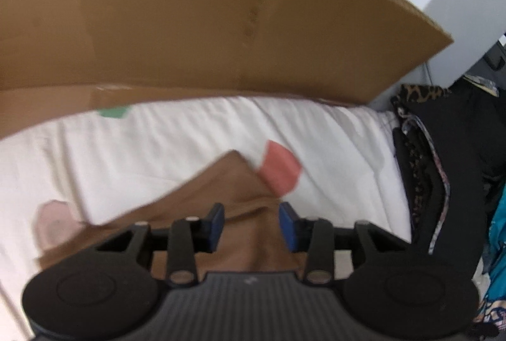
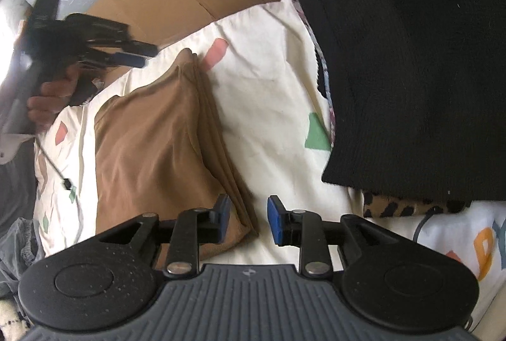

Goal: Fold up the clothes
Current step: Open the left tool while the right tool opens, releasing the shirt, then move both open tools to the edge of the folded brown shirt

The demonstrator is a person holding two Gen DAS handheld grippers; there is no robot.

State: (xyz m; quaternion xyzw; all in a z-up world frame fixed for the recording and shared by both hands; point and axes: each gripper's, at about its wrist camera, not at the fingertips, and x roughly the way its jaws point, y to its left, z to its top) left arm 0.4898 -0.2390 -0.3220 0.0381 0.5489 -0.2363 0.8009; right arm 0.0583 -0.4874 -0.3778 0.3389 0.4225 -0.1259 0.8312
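The left wrist view is blurred, and the near part of the folded brown garment (image 1: 221,198) is cut off behind the left gripper (image 1: 251,222). Its jaws stand apart above the cloth with nothing pressed between the blue pads. The garment lies on a white sheet (image 1: 158,145) with coloured patches, and a wall of brown cardboard (image 1: 189,24) stands along the sheet's far edge.

In the right wrist view the right gripper (image 2: 248,219) also has its jaws parted and empty, over the garment's near corner and layered edge. The garment (image 2: 151,145) lies folded, with stacked edges on its right side. A stack of dark clothes (image 2: 411,72) sits just beside it on the right, hiding a leopard-print piece (image 2: 404,206) except for its edge. At upper left the hand (image 2: 47,97) holding the other gripper is smeared and hard to make out.
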